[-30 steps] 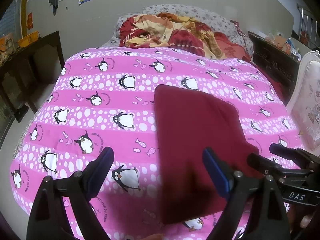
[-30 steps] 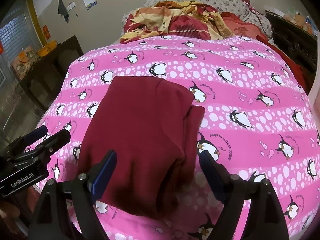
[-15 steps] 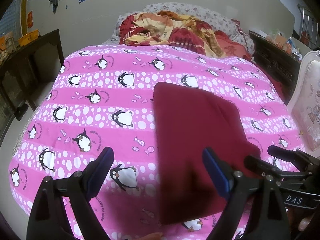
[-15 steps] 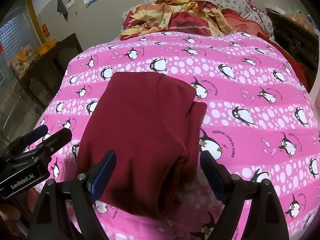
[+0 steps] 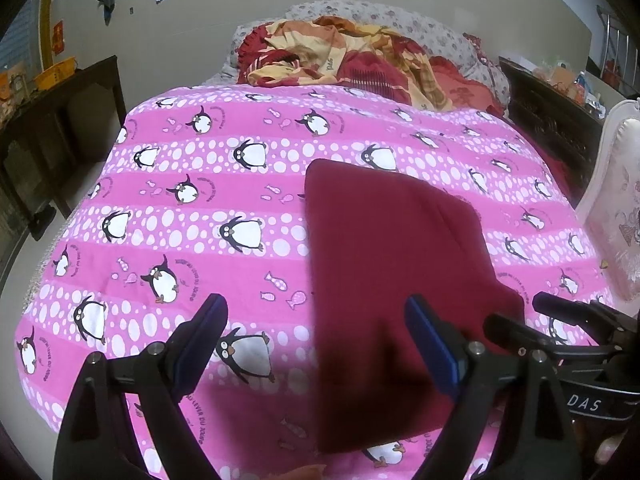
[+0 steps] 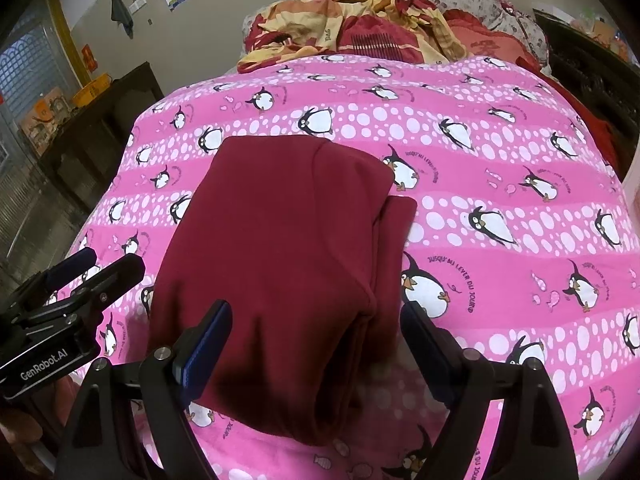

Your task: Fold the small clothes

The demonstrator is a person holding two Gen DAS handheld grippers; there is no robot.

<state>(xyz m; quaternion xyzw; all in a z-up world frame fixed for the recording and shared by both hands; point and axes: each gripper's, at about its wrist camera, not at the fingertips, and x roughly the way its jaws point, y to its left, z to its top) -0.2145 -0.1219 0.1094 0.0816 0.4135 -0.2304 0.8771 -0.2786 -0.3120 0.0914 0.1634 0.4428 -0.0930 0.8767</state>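
I've got the left gripper (image 5: 316,344) hanging over the near edge of the bed, its blue-padded jaws spread wide and holding nothing. The folded maroon garment (image 5: 396,280) lies flat on the pink penguin bedspread (image 5: 180,208), just ahead and to the right of this gripper; its near left edge runs between the two fingers, and the right pad sits over the cloth (whether it touches, I cannot tell). Further right in this view I can see the right gripper's fingers poking in.

On the other camera, the right gripper (image 6: 316,348) is also spread apart and empty, with the maroon garment (image 6: 280,264) directly ahead and filling the gap between its fingers. A folded edge runs along the garment's right side, with a lower layer peeking out beside it. The left gripper (image 6: 96,268) shows at this one's left, beside the garment's edge. Far ahead of both, a crumpled red-and-yellow blanket (image 6: 360,32) is heaped at the head of the bed.
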